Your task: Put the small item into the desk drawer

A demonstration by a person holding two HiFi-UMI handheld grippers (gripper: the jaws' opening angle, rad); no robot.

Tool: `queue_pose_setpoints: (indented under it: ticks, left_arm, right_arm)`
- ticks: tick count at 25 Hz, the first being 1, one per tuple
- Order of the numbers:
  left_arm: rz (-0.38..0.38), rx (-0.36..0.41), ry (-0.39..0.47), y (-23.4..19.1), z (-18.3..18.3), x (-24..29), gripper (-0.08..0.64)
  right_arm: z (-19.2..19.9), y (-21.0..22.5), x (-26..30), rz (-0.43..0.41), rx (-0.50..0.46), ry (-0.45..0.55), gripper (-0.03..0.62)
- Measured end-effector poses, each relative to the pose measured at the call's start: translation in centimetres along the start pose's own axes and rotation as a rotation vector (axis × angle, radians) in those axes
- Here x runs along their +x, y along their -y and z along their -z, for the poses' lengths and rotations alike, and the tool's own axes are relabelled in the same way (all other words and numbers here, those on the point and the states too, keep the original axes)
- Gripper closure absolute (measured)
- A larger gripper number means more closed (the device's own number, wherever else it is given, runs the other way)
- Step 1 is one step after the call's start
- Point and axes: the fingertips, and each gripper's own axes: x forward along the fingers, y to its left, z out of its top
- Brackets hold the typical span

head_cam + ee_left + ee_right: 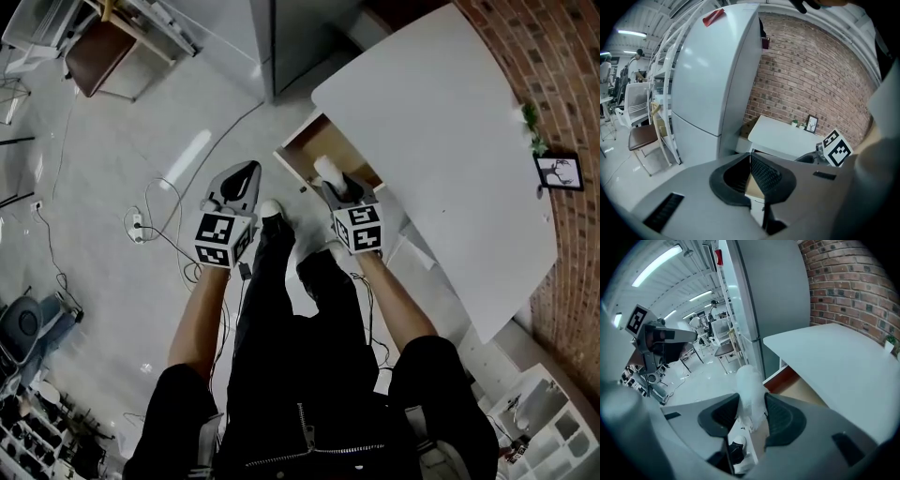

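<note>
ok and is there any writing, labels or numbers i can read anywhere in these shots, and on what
No readable text in any view.
Left marker cube and right marker cube: black-and-white square patterns only, no letters or digits.
Framed picture on the desk: a drawing; any print is too small to read.
Red tag atop the tall grey cabinet: no print can be made out.
</note>
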Motion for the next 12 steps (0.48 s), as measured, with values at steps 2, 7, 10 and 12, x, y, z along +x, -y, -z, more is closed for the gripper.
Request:
queue_pose_setpoints:
  ticks: [2,7,10,12]
  left_arm:
    - [-0.009,-0.008,-0.006,-0.5,0.6,-0.1,0.538]
    - [-0.030,-0.019,-0.023,-1.9,2.5,-0.4,0.538]
    - [-0.049,-0.034,-0.031,-2.6,3.4,-0.4,0.538]
    - [-0.060,-0.049,-0.031,-2.9,3.8,-0.2,0.538]
  right_arm:
    - [0.8,0.0,1.3,-0.004,0.004,-0.021,0.425]
    - [3.2,0.2,4.7,-0.015,0.005,-0.068,0.425]
    - [4.3,1.1,6.6,-0.016,0.009,-0.093,0.425]
    - [4.9,1.8,7.8,-0.009,0.014,-0.110,0.425]
